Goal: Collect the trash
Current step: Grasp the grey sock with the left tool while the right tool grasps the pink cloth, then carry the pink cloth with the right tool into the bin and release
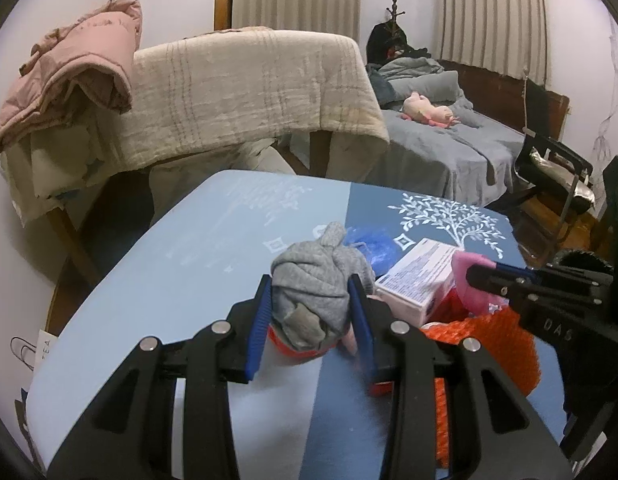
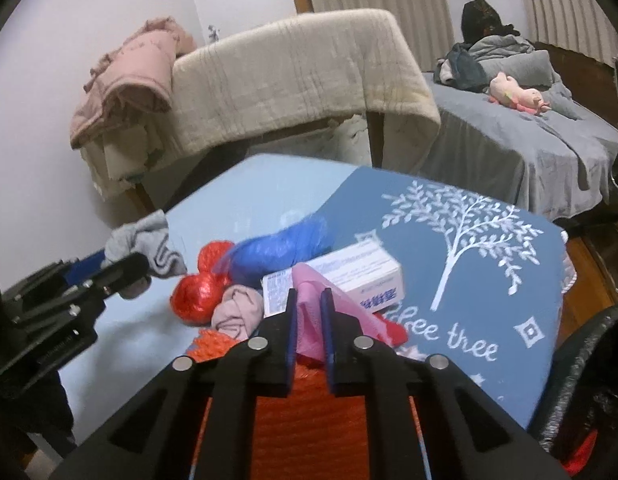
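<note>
two handheld grippers at a heap of trash on a blue table (image 2: 521, 264).
both grippers angle downward over the table, left beside right. left gripper (image 1: 312, 312) is clenched on a knotted grey sock (image 1: 313, 284); right gripper (image 2: 307, 322) is clamped on a pink cloth (image 2: 309, 320), above orange mesh (image 2: 309, 420). around them lie a white carton (image 2: 349, 276) with unreadable print, a blue plastic bag (image 2: 277, 252) and red foil balls (image 2: 197, 292). tablecloth lettering reads "tree"; the right gripper's body shows "das" in the left wrist view.

One grey sock bundle (image 1: 315, 296), one pink cloth (image 2: 309, 312), one white box (image 2: 349, 276), one blue bag (image 2: 277, 250).
</note>
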